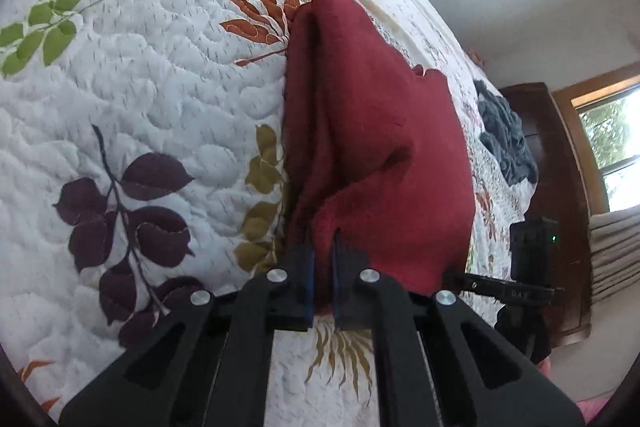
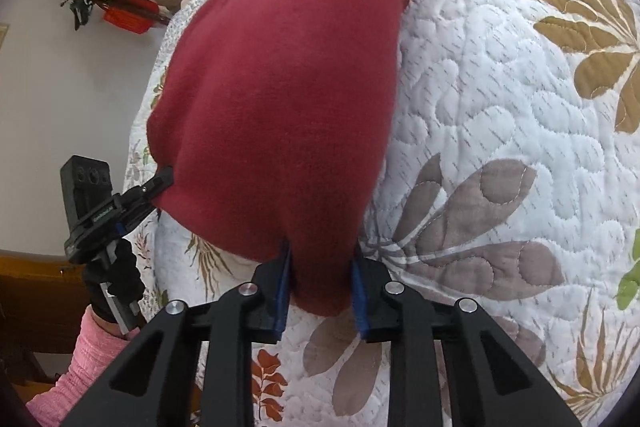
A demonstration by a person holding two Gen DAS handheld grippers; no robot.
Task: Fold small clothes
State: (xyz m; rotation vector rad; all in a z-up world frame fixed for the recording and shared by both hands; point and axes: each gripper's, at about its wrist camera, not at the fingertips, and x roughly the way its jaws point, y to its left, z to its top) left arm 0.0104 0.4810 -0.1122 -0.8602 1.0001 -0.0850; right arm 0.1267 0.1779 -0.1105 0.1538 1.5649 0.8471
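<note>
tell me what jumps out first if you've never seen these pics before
The dark red garment fills the middle of both views, lifted off the bed, with the right gripper and left gripper each clamped on its near edge. Beneath it spreads a white quilt stitched with big coloured leaves, and a dark grey cloth lies crumpled farther along.

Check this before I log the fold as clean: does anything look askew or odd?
Mostly fine: both tongs, left and right, grip the red garment over the quilt. Its far edge is bunched into uneven ridges, and a dark grey garment lies crumpled further along the bed.
</note>
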